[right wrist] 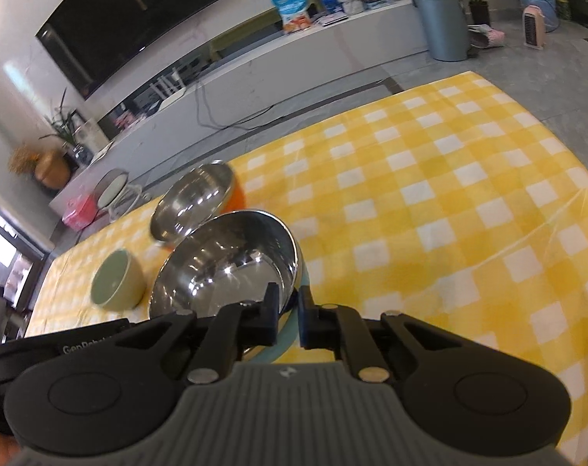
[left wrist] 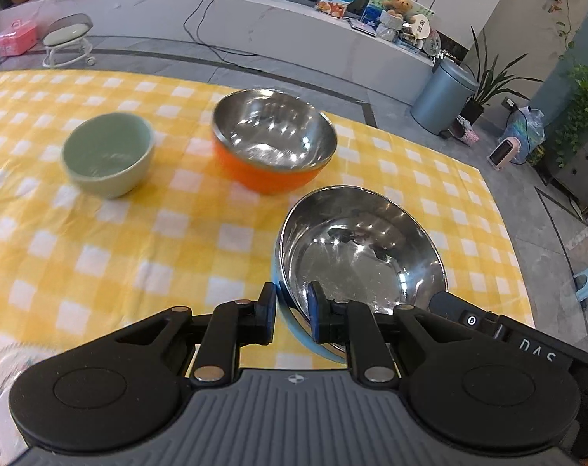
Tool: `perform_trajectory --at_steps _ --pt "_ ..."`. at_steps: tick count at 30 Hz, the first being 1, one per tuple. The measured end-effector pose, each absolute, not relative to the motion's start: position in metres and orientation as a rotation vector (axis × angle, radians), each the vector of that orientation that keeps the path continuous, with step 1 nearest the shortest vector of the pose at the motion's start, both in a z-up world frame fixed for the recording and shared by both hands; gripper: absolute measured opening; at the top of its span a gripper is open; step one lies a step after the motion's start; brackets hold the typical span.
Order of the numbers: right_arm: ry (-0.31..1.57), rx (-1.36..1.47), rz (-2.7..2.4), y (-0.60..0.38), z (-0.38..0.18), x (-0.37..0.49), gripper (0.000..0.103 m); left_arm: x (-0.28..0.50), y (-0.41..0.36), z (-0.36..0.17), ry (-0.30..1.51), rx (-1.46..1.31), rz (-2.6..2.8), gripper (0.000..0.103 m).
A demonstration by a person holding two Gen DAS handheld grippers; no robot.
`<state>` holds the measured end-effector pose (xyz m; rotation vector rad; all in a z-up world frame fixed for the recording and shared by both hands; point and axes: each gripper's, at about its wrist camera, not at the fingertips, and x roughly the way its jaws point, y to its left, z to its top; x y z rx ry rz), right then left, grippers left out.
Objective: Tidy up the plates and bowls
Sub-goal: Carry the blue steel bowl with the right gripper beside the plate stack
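**Both grippers clamping the blue bowl's rim**

Now the left gripper (left wrist: 292, 312) and right gripper (right wrist: 287, 316) are each pinching the steel-lined blue bowl (left wrist: 361, 248) at its near rim. Beyond it, the orange bowl (left wrist: 272, 138) and green bowl (left wrist: 107, 153) are sitting on the checked tablecloth (left wrist: 138, 240).

Tablecloth (left wrist: 138, 256): yellow-and-white checks, lying across the table.
Bin (left wrist: 443, 101): grey-blue, standing on the floor beside a potted plant (left wrist: 488, 81).
Stool (left wrist: 66, 40): sitting near a pink box (left wrist: 16, 39).
Television (right wrist: 127, 19): hanging, dark.
Heater (right wrist: 534, 25): standing on the floor.
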<state>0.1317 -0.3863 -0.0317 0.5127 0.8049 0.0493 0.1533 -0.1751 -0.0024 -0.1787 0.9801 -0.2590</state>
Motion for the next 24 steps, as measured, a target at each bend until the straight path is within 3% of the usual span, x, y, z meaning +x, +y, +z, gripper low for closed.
perform_trajectory --at_steps 24 --pt "0.855 0.563 0.079 -0.367 -0.043 0.039 0.002 0.07 -0.122 -0.016 1.075 -0.311 -0.301 0.021"
